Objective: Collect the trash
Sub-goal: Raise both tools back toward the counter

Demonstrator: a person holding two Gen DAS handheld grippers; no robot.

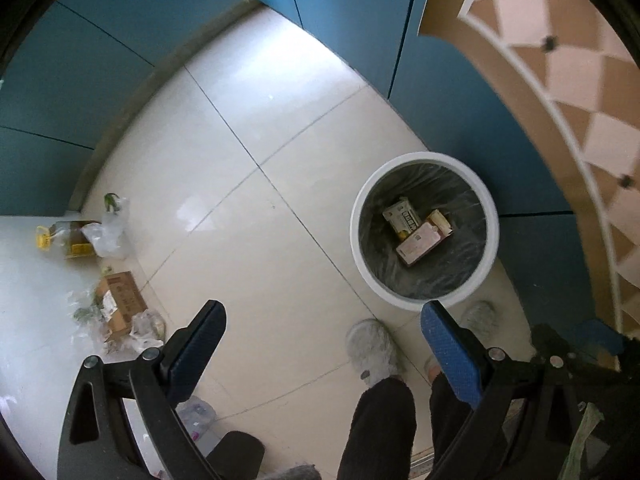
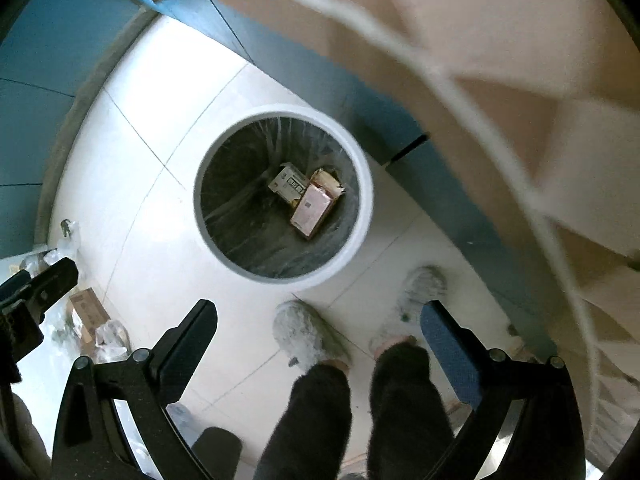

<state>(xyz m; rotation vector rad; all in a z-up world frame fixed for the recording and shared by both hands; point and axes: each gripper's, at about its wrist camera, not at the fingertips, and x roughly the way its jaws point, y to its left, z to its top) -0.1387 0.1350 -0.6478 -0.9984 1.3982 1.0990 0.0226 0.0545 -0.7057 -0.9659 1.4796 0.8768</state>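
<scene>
A white round trash bin (image 1: 491,216) with a dark liner stands on the floor by the blue cabinets; it also shows in the right wrist view (image 2: 366,192). Cardboard cartons (image 1: 416,236) lie inside it, also seen in the right wrist view (image 2: 310,204). More trash lies on the floor at the left: a brown cardboard box (image 1: 120,300), clear plastic bags (image 1: 106,236) and a yellow-capped bottle (image 1: 60,238). My left gripper (image 1: 320,316) is open and empty, high above the floor. My right gripper (image 2: 318,316) is open and empty above the bin's near side.
The person's grey slippers (image 1: 370,346) and dark trouser legs stand just in front of the bin. Blue cabinets (image 1: 120,60) line the back and right. A checkered tiled wall (image 1: 560,60) is at the right. A crumpled plastic bottle (image 1: 196,416) lies near my left gripper's base.
</scene>
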